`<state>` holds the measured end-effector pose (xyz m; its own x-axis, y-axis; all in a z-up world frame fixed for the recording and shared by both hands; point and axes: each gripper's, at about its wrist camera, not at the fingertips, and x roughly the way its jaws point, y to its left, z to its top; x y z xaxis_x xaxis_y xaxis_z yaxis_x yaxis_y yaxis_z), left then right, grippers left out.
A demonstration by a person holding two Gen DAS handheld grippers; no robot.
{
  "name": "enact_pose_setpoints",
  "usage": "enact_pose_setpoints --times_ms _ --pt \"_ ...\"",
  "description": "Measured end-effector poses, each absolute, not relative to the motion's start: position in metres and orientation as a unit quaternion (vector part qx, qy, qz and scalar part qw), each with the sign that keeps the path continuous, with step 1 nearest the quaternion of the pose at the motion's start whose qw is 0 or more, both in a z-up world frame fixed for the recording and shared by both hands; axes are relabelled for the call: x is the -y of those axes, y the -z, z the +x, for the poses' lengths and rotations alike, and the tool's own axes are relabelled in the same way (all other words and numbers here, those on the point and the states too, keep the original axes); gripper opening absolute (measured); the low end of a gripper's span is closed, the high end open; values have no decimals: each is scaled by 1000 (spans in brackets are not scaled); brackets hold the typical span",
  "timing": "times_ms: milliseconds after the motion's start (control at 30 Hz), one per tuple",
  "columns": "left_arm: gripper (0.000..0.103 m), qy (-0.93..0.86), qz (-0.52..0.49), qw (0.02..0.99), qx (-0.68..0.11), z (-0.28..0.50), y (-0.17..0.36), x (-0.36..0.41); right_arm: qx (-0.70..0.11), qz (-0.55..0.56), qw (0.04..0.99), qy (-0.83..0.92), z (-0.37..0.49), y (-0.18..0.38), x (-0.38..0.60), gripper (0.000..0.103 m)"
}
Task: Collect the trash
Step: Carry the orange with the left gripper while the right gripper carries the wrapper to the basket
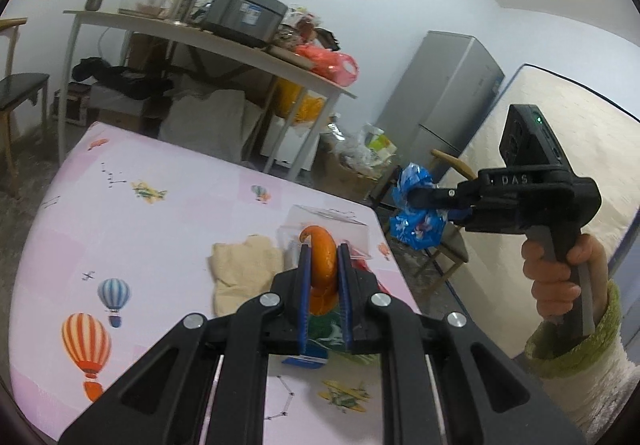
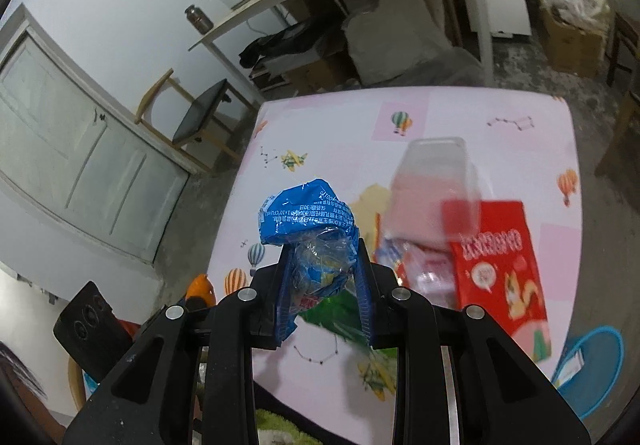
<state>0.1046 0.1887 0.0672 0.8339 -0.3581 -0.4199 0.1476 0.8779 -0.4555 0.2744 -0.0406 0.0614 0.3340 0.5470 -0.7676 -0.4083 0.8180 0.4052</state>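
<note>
My left gripper (image 1: 325,265) is shut on a curled orange peel (image 1: 322,257) and holds it above the pink table (image 1: 140,229). My right gripper (image 2: 325,265) is shut on a crumpled blue plastic wrapper (image 2: 308,221); it also shows in the left wrist view (image 1: 416,205), held off the table's right edge. On the table lie a red packet (image 2: 500,269), a clear plastic box (image 2: 434,181), a green wrapper (image 2: 340,309) and a beige cloth (image 1: 244,269). The orange peel also shows at the lower left of the right wrist view (image 2: 200,287).
A blue basket (image 2: 596,369) stands on the floor by the table's near right corner. A cluttered side table (image 1: 208,41), a fridge (image 1: 444,97), a mattress (image 1: 568,165), chairs (image 2: 196,117) and cardboard boxes (image 2: 572,41) surround the table.
</note>
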Motion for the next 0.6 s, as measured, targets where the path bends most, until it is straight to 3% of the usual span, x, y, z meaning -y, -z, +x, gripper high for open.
enact_pose_setpoints --times_ms 600 --pt "12 227 -165 923 -264 91 -81 -104 -478 159 829 -242 215 -49 145 26"
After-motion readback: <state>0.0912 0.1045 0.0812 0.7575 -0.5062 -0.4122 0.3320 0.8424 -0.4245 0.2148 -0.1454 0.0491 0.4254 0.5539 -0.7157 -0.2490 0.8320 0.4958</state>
